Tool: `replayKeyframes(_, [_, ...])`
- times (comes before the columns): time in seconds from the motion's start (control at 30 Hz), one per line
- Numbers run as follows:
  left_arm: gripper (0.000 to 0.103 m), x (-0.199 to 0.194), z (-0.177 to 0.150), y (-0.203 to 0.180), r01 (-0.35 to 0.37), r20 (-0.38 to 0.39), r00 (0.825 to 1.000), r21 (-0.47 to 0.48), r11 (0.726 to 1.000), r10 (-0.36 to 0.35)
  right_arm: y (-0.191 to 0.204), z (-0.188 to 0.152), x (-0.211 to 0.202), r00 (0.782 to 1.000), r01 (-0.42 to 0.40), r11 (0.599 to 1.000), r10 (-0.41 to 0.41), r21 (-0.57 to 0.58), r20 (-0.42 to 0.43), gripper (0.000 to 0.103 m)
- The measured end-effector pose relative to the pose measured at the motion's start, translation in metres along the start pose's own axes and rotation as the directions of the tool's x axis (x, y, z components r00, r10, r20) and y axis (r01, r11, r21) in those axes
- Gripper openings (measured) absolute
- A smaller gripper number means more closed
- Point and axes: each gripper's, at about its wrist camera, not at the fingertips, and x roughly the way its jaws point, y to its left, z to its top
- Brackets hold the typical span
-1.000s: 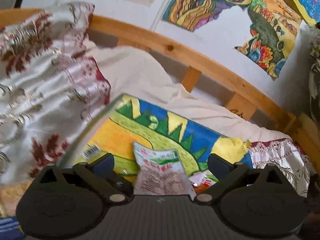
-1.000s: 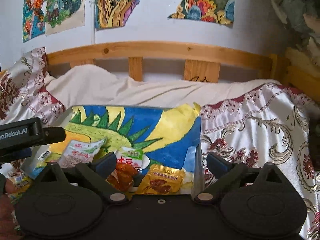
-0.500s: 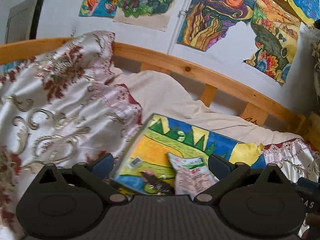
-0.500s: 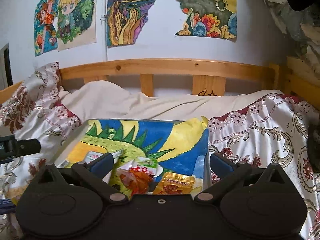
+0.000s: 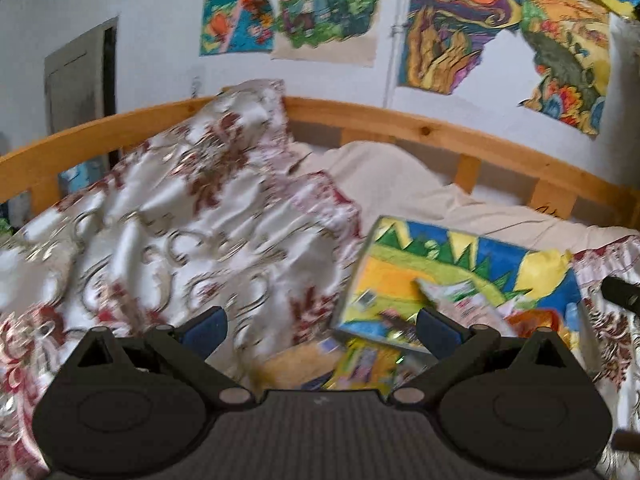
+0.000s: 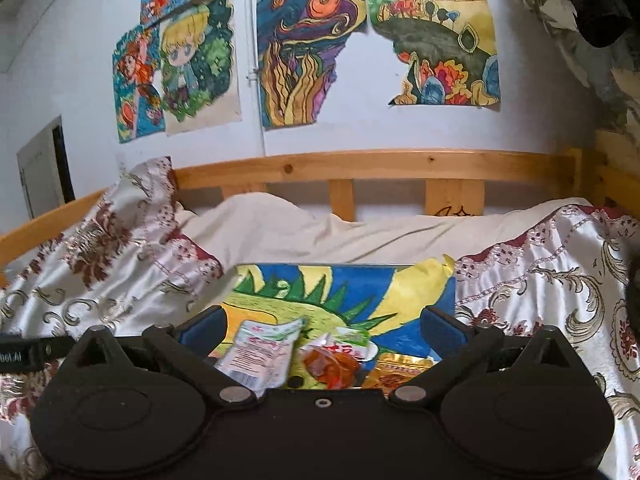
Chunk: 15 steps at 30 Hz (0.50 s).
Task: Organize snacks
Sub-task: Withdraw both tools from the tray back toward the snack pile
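A shallow box [image 6: 400, 284] lined with a bright painted picture lies on the bed; in the left wrist view the box [image 5: 460, 256] sits at the right. Inside it lie a white and green snack packet [image 6: 262, 350], an orange-red packet [image 6: 334, 362] and a gold packet [image 6: 400, 372]. The white packet [image 5: 460, 300] also shows in the left wrist view. More packets [image 5: 360, 364] lie on the bedding just outside the box's near edge. My left gripper [image 5: 320, 326] is open over the bedding, left of the box. My right gripper [image 6: 320, 326] is open above the packets in the box, holding nothing.
A shiny cream and maroon patterned quilt [image 5: 168, 232] is bunched over the left of the bed and lies to the right [image 6: 552, 272]. A wooden rail [image 6: 380, 164] runs behind, under painted posters [image 6: 308, 60] on the wall. A plain cream sheet [image 6: 320, 232] lies beyond the box.
My left gripper has swung left and back, off the box and over the quilt. My right gripper has pulled back and tilted up; more wall shows. Both stay open.
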Motion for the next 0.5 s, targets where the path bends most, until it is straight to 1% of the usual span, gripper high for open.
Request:
replayKeyframes(0.17, [0.102,-0.009,-0.008,0.019,-0.041,-0.036,0.999,-0.02,0.999,0.04,0.004,-0.001,-0.008,1.0,-0.023,1.0,0.023,0.003,0.005,0.102])
replayKeyframes(0.33, [0.102,-0.02,-0.015,0.03,-0.063,-0.054,0.997,-0.017,0.998,0.062,0.013,-0.005,-0.016,0.998,-0.057,0.998,0.057,-0.015,-0.01,0.102])
replayKeyframes(0.43, [0.102,-0.027,-0.022,0.034,-0.059,-0.079,0.995,-0.009,0.998,0.058,0.02,-0.009,-0.02,0.996,-0.085,0.995,0.084,-0.045,-0.022,0.102])
replayKeyframes(0.5, [0.102,-0.03,-0.025,0.035,-0.043,-0.091,0.995,-0.011,0.999,0.042,0.026,-0.011,-0.023,0.995,-0.098,0.992,0.096,-0.074,-0.031,0.102])
